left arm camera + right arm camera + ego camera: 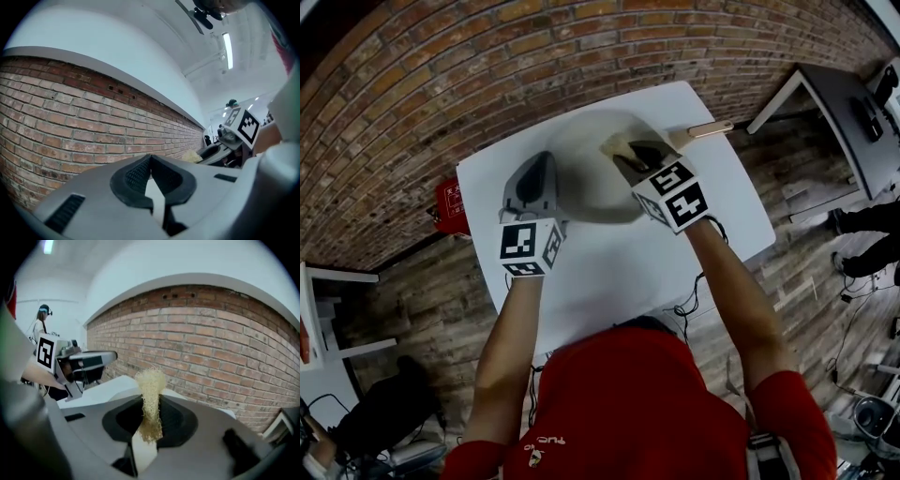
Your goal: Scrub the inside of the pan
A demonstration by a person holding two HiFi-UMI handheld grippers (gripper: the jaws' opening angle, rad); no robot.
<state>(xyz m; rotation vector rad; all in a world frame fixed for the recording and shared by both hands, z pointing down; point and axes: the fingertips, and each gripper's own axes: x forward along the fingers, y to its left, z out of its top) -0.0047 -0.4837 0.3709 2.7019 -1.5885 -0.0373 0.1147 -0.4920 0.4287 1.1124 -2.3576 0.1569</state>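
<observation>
In the head view, the pale round pan (581, 183) lies on the white table (609, 272), with its wooden handle (710, 129) at the pan's far right. My left gripper (532, 183) is at the pan's left rim and my right gripper (630, 152) is over its bowl. In the left gripper view the ribbed black pads (136, 176) meet on nothing. In the right gripper view the jaws pinch a straw-coloured, fibrous scrubber (151, 394); the pale curve beyond is perhaps the pan.

white table (609, 272); pan (586, 169), seemingly pale grey, sits near far edge, wooden handle (710, 129) pointing right.
</observation>
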